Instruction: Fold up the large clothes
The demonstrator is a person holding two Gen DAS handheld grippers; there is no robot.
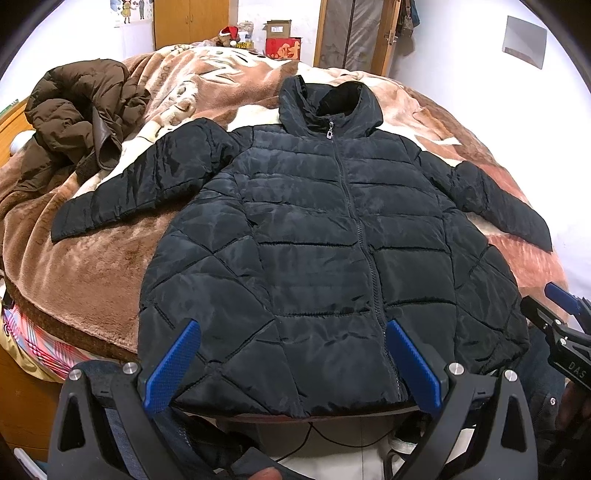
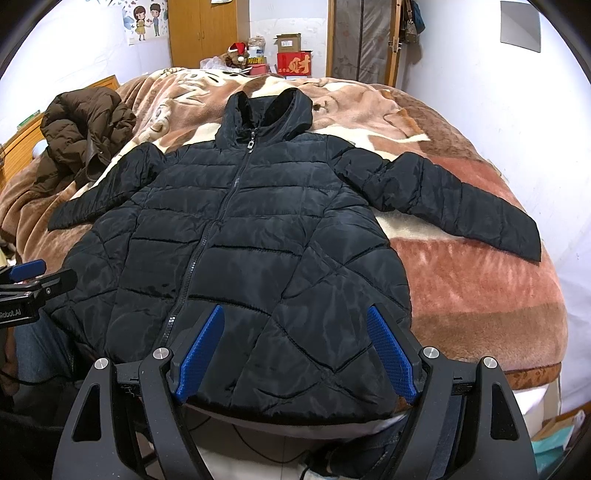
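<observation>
A black quilted hooded jacket [image 1: 314,229] lies flat and zipped on the bed, front up, both sleeves spread out to the sides; it also fills the right wrist view [image 2: 240,240]. My left gripper [image 1: 291,328] is open and empty, hovering over the jacket's hem left of the zipper. My right gripper [image 2: 295,314] is open and empty over the hem right of the zipper. The right gripper shows at the right edge of the left wrist view [image 1: 561,314]. The left gripper shows at the left edge of the right wrist view [image 2: 33,280].
A brown fleece blanket [image 1: 92,258] covers the bed. A crumpled brown puffer coat [image 1: 77,118] lies at the far left. Boxes [image 1: 282,42] and a wooden wardrobe [image 1: 195,22] stand behind the bed. A cable hangs below the bed's front edge.
</observation>
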